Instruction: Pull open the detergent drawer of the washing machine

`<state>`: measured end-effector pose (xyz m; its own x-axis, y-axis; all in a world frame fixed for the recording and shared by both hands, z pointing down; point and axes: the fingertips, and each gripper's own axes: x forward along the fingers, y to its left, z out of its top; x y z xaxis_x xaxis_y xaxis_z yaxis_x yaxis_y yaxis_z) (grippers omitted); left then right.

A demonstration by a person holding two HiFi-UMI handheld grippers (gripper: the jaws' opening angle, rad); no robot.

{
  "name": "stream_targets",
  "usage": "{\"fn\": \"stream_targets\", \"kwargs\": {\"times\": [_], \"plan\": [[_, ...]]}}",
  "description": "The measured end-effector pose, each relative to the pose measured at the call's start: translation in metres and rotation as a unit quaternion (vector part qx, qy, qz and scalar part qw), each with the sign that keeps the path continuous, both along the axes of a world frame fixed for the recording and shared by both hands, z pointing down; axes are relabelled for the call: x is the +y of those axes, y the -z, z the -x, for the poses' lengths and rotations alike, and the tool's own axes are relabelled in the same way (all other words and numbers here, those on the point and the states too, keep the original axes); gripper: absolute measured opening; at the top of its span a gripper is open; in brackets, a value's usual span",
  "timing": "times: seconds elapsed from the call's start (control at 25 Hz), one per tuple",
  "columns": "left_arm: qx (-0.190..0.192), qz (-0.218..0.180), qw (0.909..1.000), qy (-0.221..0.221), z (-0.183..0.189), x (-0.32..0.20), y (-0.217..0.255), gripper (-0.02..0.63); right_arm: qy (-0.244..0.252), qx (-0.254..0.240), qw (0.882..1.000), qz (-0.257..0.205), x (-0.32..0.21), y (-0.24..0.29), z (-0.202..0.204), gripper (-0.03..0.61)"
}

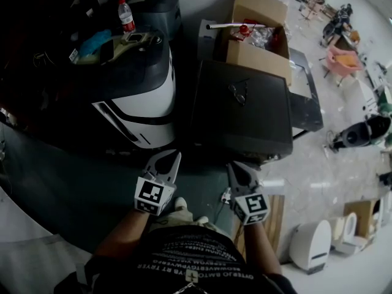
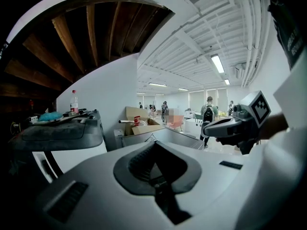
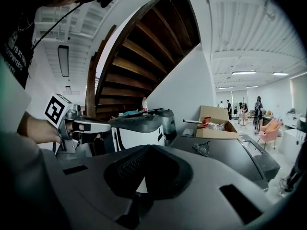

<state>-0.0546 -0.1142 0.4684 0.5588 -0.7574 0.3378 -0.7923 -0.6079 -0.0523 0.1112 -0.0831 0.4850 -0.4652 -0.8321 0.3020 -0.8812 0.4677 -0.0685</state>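
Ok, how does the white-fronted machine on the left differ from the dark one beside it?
The white-fronted machine has a white front under a rounded dark top; the dark machine has a flat top. The white-fronted machine carries clutter, including a bottle and a blue cloth; the dark machine bears only a pair of glasses. Both stand side by side, and neither the left gripper nor the right gripper touches them.

A dark grey, boxy washing machine [image 1: 245, 112] with a flat matte top stands upright on the floor at about one o'clock from the person. Its front face is out of sight from above, so the detergent drawer cannot be made out.
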Motion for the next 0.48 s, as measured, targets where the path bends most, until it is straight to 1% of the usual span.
{"fn": "stream_targets", "kwargs": {"times": [0.08, 0.16, 0.28, 0.4, 0.48], "plan": [[0.001, -0.002, 1.0000, -0.001, 0.005, -0.010, 0.002, 0.003, -0.007, -0.012, 1.000, -0.020, -0.010, 0.005, 0.006, 0.002], [0.001, -0.005, 1.0000, -0.005, 0.010, -0.020, 0.004, 0.003, -0.014, -0.008, 0.999, -0.032, -0.019, 0.011, 0.010, 0.002], [0.006, -0.012, 0.9998, -0.011, 0.015, -0.032, 0.007, 0.003, -0.013, 0.012, 0.999, -0.029, -0.028, 0.016, 0.018, 0.002], [0.015, -0.018, 0.9996, -0.018, 0.017, -0.040, 0.008, 0.003, -0.015, 0.017, 0.999, -0.025, -0.034, 0.015, 0.025, 0.002], [0.016, -0.020, 0.9993, -0.027, 0.019, -0.041, 0.007, 0.003, -0.026, 0.020, 0.999, -0.023, -0.037, 0.010, 0.025, 0.002]]}}
